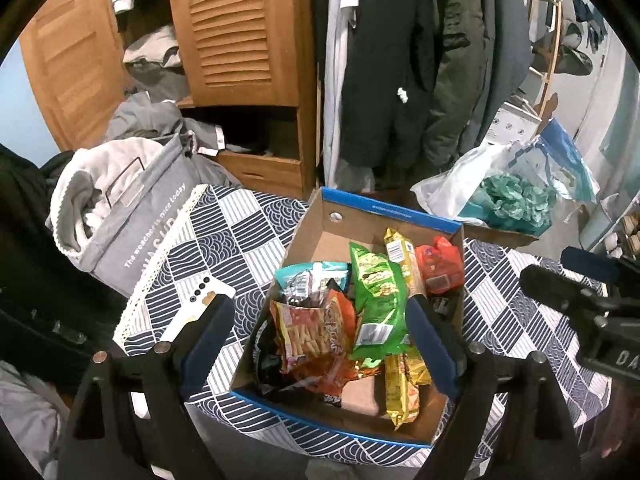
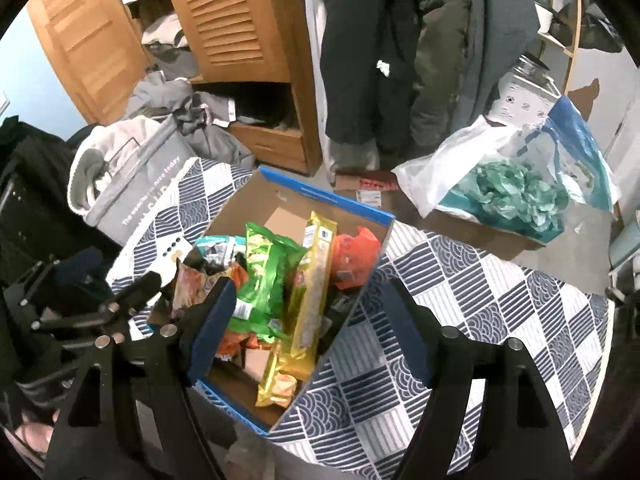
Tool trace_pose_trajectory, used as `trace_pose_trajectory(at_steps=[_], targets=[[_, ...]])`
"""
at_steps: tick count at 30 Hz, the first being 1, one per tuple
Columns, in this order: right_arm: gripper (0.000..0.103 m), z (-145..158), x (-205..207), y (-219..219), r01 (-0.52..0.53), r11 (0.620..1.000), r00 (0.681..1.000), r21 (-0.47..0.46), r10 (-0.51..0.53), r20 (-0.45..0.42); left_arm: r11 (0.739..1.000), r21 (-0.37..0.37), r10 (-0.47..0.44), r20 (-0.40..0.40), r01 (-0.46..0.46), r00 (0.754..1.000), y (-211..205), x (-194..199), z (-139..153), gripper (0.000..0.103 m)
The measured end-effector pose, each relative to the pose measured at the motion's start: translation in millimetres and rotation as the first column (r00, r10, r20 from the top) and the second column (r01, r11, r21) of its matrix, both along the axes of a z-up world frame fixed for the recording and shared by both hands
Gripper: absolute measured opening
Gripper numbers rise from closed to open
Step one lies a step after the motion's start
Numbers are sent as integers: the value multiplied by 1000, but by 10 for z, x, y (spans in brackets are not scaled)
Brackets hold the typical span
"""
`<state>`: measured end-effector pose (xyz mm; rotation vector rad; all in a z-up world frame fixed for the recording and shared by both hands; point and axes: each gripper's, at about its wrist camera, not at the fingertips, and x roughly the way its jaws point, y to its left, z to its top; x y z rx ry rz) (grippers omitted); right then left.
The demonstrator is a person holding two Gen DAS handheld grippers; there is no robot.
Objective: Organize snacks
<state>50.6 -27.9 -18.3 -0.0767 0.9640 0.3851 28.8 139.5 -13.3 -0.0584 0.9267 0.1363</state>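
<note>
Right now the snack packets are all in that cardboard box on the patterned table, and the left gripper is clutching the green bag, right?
Not quite. The left gripper holds nothing: in the left wrist view its jaws stand open above the cardboard box, with the green bag lying loose among the other packets. The rest is right: the snacks are in the box on the patterned table.

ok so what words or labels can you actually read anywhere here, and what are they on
"The weather is nice today": white lettering on the grey fabric bin beside the table.
"DA": cut-off white letters on the right gripper, at the edge of the left wrist view.
Print on the snack packets, such as the green bag and the long yellow packet, is too blurred to read.
Small print on the blue rim of the cardboard box is unreadable.
</note>
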Motion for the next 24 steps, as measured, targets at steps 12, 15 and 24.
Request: trace_pose_trajectory(at_steps=[12,15,24], targets=[[77,47,-176,-104,-15,999,999,-32,16,37,999,3,-41,19,41,999,-181,-61,128,90],[77,76,-196,-140,-13,999,999,-31,14,46,999,8,-45,17,45,999,-212,-51,133,90],[77,98,-196,-224,-6,1000,998,-28,8,55,999,9,-43,17,43,999,-240,-49,137,90]])
